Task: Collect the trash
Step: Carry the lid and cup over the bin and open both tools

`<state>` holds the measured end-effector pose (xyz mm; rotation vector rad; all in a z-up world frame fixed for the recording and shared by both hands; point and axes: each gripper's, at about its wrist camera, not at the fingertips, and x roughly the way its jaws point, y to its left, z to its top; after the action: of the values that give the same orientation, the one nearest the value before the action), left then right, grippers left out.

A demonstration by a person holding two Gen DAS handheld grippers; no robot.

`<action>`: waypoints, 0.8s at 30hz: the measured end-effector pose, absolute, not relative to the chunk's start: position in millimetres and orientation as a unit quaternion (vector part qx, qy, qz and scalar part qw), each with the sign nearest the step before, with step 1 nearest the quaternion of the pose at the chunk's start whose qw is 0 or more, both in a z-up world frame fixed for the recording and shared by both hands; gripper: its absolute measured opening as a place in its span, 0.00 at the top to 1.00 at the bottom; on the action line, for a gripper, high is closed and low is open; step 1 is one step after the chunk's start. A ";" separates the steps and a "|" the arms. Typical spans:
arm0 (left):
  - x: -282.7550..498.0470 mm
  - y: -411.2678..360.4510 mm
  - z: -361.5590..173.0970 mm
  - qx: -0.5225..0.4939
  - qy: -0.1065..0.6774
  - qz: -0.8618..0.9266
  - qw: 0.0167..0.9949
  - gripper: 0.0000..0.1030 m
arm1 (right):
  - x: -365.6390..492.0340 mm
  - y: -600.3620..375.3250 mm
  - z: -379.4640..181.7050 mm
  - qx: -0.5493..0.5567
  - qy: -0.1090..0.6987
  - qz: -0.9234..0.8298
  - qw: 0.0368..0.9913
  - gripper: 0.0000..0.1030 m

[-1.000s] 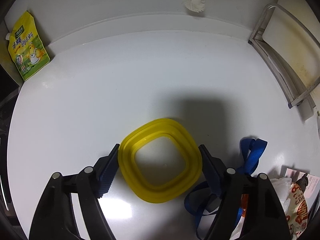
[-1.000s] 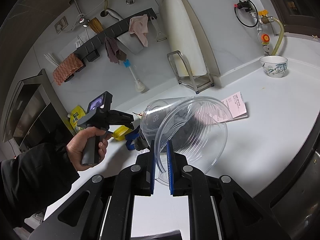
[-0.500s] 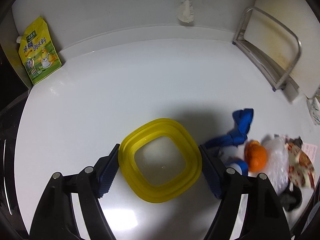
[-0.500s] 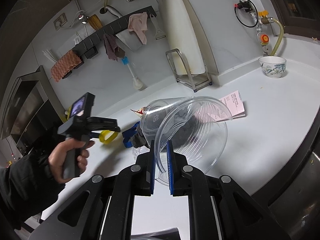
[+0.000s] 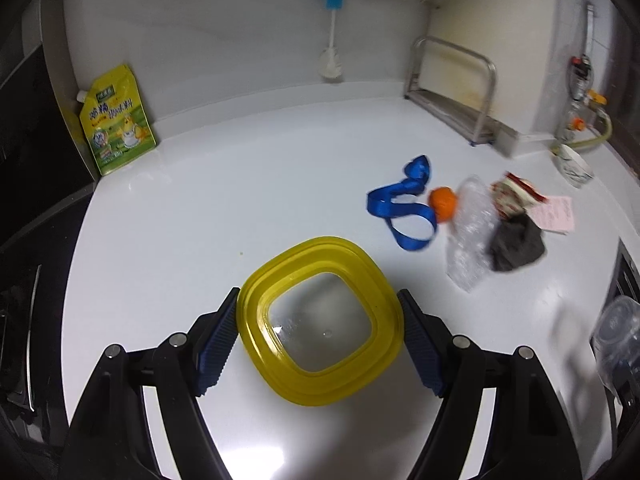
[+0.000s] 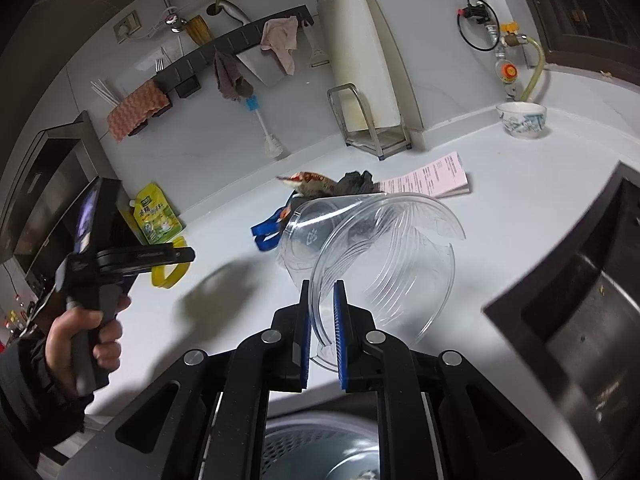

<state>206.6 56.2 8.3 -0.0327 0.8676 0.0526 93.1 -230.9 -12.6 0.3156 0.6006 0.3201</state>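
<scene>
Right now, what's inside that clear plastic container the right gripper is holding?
Nothing shows inside the clear plastic container clamped by the right gripper. Through its walls you see the countertop and dark cloth behind.

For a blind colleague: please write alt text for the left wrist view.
The left gripper holds a yellow lid by its edges above a white counter. To the right lie a blue ribbon, an orange ball, clear plastic and a dark cloth.
</scene>
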 end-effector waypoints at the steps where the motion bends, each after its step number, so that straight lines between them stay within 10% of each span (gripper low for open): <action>1: 193.7 53.1 12.1 -0.009 0.411 0.019 0.911 0.28 | 85.6 -228.4 -13.3 0.155 0.295 0.154 0.930 0.90; 24: -8.4 -37.9 -9.6 0.061 0.353 -0.144 0.923 0.28 | -58.4 -218.5 -52.0 0.136 0.342 0.097 0.925 0.90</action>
<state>-8.4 -37.9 -9.6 0.1257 0.7240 -0.2962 -58.4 -218.5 -52.0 0.2785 0.7025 0.1988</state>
